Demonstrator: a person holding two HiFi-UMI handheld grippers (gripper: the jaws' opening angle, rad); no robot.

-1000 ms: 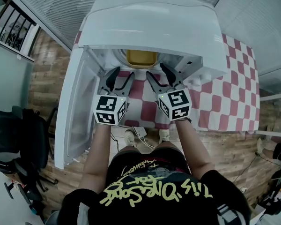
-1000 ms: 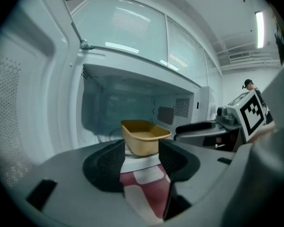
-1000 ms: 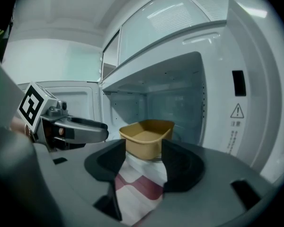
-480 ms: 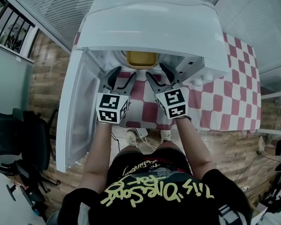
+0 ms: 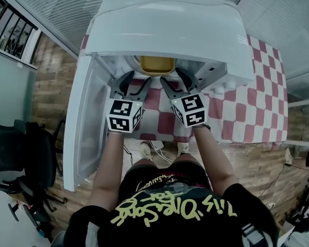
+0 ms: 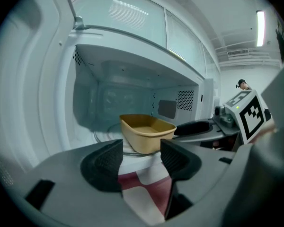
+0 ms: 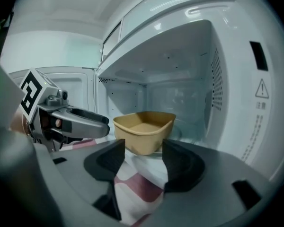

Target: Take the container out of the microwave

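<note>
The tan container (image 7: 144,129) is sitting inside the white microwave (image 5: 165,30), on the glass turntable (image 7: 180,132), with its open top facing up and nothing showing inside it. It is resting toward the front of the cavity, close behind the opening, and nothing is touching it. The microwave door (image 5: 85,122) is hanging wide open on the left side.

Both tongs are pointing into the opening, side by side and near each other, just in front of the container. The left gripper (image 5: 137,81) is holding its jaws spread wide; they have just been opening, and nothing is lying between them, the container showing beyond the gap. The right gripper (image 5: 171,78) is likewise keeping its jaws apart and is pinching nothing, its pads staying short of the container's near wall. Each gripper's marker cube is facing up toward the head view.

The microwave is standing on a red-and-white checked cloth (image 5: 247,102), which is showing under both grippers. The person, in a dark shirt with yellow lettering, is standing at the table's edge, both forearms reaching forward. A black chair (image 5: 15,153) is standing on the wood floor at the far left
</note>
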